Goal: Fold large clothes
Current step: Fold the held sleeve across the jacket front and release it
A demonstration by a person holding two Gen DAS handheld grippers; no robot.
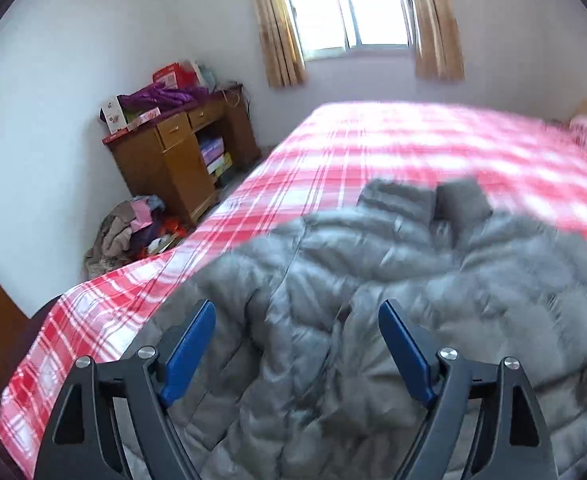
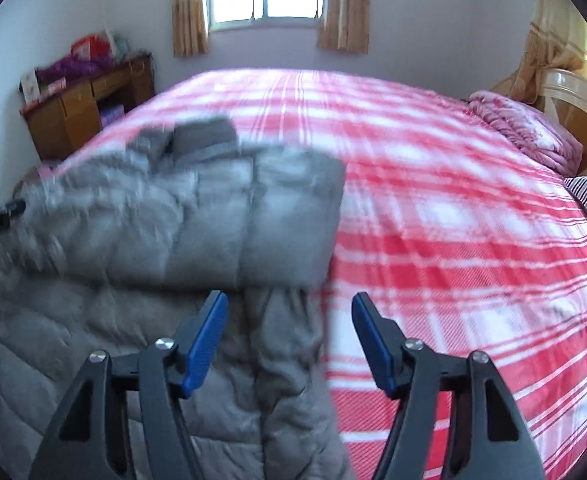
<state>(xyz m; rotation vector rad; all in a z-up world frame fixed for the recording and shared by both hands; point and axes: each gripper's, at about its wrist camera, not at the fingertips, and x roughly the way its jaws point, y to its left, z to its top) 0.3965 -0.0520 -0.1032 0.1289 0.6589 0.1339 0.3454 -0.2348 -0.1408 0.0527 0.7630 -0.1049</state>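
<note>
Both tongs [image 1: 297, 312] [image 2: 289, 304] gape above grey jacket [image 1: 373, 280] on bed [image 2: 453, 200]

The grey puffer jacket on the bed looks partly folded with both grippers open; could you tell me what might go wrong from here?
1. The grey puffer jacket is puffy; with the left gripper and right gripper both open and clear of it, the folded-over part may spring back.
2. The jacket lies near the edge of the plaid bed, so a tug towards that edge might slide it off.
</note>
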